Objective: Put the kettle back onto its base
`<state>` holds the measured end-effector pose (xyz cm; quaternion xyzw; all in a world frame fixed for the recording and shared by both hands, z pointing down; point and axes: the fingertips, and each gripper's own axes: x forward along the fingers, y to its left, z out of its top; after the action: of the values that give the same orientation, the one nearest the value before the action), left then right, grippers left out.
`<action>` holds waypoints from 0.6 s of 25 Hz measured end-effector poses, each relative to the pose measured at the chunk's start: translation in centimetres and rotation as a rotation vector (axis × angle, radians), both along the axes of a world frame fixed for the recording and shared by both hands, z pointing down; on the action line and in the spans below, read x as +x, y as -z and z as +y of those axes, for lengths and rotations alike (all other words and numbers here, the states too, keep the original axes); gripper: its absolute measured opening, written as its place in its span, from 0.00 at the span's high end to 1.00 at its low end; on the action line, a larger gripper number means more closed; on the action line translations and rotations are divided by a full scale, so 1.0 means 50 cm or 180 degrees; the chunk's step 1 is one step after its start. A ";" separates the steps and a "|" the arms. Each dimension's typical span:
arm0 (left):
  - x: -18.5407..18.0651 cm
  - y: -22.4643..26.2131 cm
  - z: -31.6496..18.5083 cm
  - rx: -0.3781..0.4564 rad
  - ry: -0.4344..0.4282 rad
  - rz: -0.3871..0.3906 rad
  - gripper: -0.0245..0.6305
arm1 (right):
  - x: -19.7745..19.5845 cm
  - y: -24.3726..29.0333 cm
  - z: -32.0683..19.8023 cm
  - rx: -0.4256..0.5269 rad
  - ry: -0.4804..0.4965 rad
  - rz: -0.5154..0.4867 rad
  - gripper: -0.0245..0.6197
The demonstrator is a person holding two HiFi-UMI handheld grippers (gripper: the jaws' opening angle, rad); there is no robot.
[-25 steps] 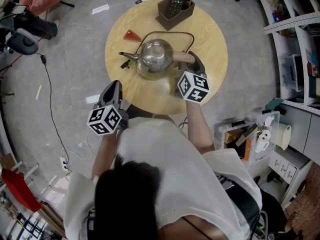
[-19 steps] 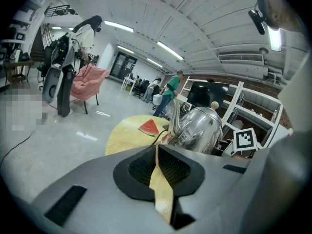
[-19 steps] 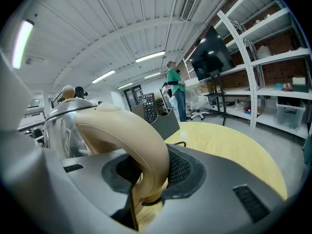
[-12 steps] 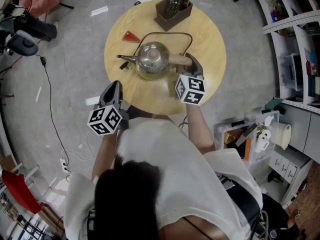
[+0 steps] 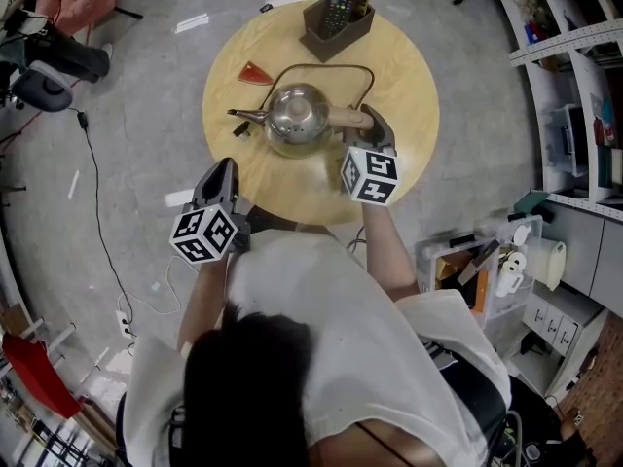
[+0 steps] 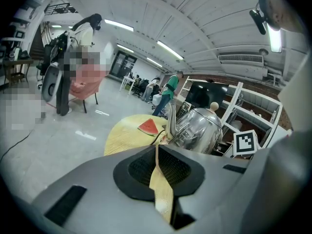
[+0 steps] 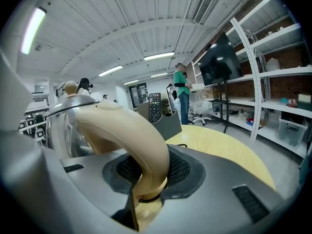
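Kettle [image 5: 297, 113] stands near the middle of the round wooden surface [image 5: 414, 95], and its steel body hides whatever lies under it. The right gripper [image 7: 146, 177] pinches the kettle's beige handle [image 7: 129, 126], with a pad pressed on each side. A black cable [image 5: 331, 65] loops behind the kettle, and its near end is lost beneath the body. Beyond the kettle sit a red wedge [image 5: 256, 71] and a dark caddy [image 5: 341, 19] of remotes. The left gripper [image 5: 220, 171] has its jaws pressed together on nothing. It hangs at the surface's edge, well apart from the kettle.
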<state>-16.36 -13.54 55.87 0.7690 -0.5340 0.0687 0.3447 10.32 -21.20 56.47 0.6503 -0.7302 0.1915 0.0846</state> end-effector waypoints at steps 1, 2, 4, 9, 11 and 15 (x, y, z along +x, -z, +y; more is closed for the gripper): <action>-0.001 0.000 -0.001 -0.0001 0.0002 0.0004 0.90 | 0.000 0.000 0.000 0.0001 0.0003 0.0002 0.79; -0.001 -0.001 -0.002 -0.0002 0.0003 0.0008 0.90 | -0.001 0.000 0.000 0.0003 0.0002 0.0001 0.79; -0.002 -0.001 -0.002 -0.0004 -0.0002 0.0011 0.90 | -0.001 0.001 0.001 0.0008 -0.0002 -0.0003 0.79; 0.000 -0.004 -0.006 -0.0025 -0.0019 0.0021 0.90 | -0.002 0.000 -0.002 0.0010 0.0000 -0.0039 0.78; 0.002 -0.005 -0.008 -0.0028 -0.0035 0.0027 0.90 | -0.004 0.002 -0.002 0.0029 0.0000 -0.0062 0.78; 0.008 -0.006 -0.009 -0.0040 -0.0076 0.0031 0.90 | -0.008 0.003 0.005 0.0032 0.0084 0.0047 0.77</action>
<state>-15.98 -14.00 56.19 0.7735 -0.5226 0.0725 0.3512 9.93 -20.96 56.31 0.6424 -0.7391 0.1819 0.0893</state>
